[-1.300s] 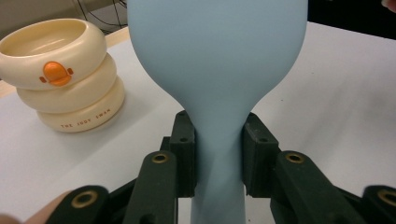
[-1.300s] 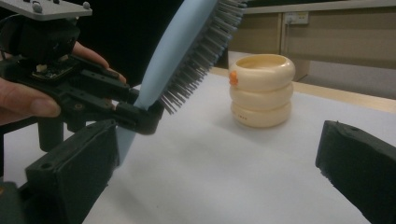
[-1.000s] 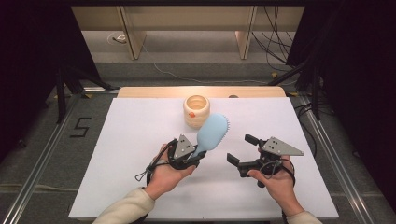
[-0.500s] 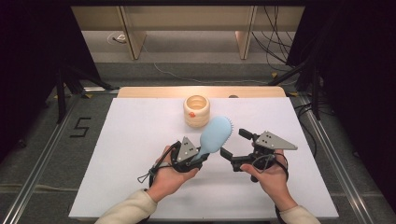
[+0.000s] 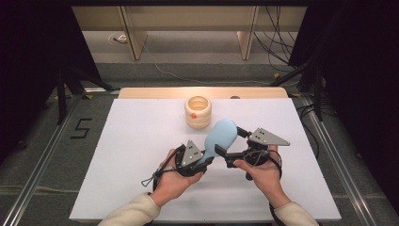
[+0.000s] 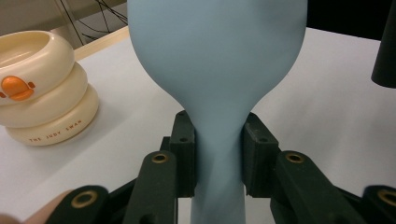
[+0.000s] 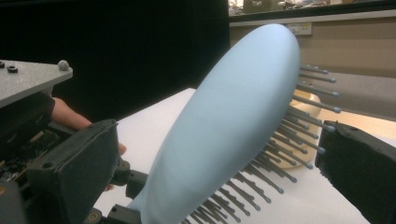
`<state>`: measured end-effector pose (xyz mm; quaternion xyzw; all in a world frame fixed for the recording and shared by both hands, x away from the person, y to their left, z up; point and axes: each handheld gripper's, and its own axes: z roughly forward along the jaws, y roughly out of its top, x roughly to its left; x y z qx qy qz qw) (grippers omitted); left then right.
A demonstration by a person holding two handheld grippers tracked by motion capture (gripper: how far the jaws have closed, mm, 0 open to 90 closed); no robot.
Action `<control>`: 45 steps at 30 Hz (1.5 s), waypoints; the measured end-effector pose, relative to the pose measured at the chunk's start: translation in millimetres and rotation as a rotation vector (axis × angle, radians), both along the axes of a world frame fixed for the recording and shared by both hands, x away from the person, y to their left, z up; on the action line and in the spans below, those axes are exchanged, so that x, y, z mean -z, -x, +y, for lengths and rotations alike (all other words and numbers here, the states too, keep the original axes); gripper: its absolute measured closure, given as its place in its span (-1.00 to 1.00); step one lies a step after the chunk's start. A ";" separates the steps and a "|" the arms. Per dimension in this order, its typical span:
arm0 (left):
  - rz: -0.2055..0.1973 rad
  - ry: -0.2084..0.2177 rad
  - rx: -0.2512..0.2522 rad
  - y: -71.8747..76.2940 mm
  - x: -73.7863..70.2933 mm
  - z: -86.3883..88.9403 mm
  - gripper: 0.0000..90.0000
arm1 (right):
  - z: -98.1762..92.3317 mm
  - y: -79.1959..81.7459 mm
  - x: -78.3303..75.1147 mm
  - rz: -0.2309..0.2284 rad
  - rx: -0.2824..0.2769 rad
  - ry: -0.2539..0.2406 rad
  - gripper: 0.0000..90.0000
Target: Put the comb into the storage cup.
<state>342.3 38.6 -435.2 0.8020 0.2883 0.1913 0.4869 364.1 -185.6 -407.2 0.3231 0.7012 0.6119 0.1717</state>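
My left gripper (image 5: 204,160) is shut on the narrow neck of a light-blue hairbrush (image 5: 222,134), with both pads (image 6: 184,149) pressing on it. The brush head (image 6: 219,56) rises up and away from that grip, above the white table. Dark bristles stick out of its far side (image 7: 280,158). My right gripper (image 5: 230,141) stands open, with one jaw on the brush's smooth back side and the other at the bristle tips. In the right gripper view neither jaw presses on the brush (image 7: 224,126).
A cream holder of stacked rings with an orange duck mark (image 5: 198,111) stands at the back middle of the white table top (image 5: 117,141), just beyond the brush; it also sits at the left (image 6: 37,93). Dark floor and cables surround the table.
My right gripper has moved left towards the brush, and its open jaws now straddle the brush head. The left gripper and brush have hardly moved.
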 end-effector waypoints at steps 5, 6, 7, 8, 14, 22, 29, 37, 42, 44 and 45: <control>-0.004 -0.001 0.003 1.0 -0.2 -1.3 0.55 | 2.0 -1.6 -1.4 0.004 0.008 -0.011 -0.97; -0.005 0.000 0.002 1.1 -0.3 -1.4 0.55 | 2.3 -1.9 -1.5 0.004 0.008 -0.012 -0.96; -0.004 -0.001 0.003 1.1 -0.3 -1.5 0.55 | 2.9 -2.0 -1.8 0.008 0.006 -0.013 -0.96; -0.004 0.000 0.003 1.2 -0.2 -1.6 0.55 | 3.5 -2.3 -1.8 0.007 0.006 -0.015 -0.96; -0.005 0.000 0.002 1.9 -0.2 -2.3 0.55 | 6.9 -3.6 -1.9 0.014 -0.008 -0.015 -0.88; -0.007 0.001 0.003 2.1 0.2 -3.0 0.55 | 10.2 -5.5 -1.2 0.028 -0.016 -0.022 -0.82; -0.007 0.001 0.002 2.1 0.6 -3.2 0.55 | 12.3 -6.3 -0.6 0.039 -0.016 -0.026 -0.76; -0.007 -0.002 0.000 2.1 1.0 -3.3 0.55 | 13.2 -7.5 -0.8 0.046 -0.011 -0.034 -0.73; -0.009 0.001 -0.003 2.1 0.8 -3.1 0.55 | 13.1 -7.8 -0.7 0.055 -0.006 -0.033 -0.65; -0.010 0.002 -0.005 2.0 0.9 -3.2 0.55 | 13.3 -8.2 -0.4 0.055 -0.006 -0.037 -0.64; -0.009 0.001 -0.005 1.9 1.0 -3.1 0.55 | 13.4 -8.3 -0.3 0.056 -0.006 -0.036 -0.64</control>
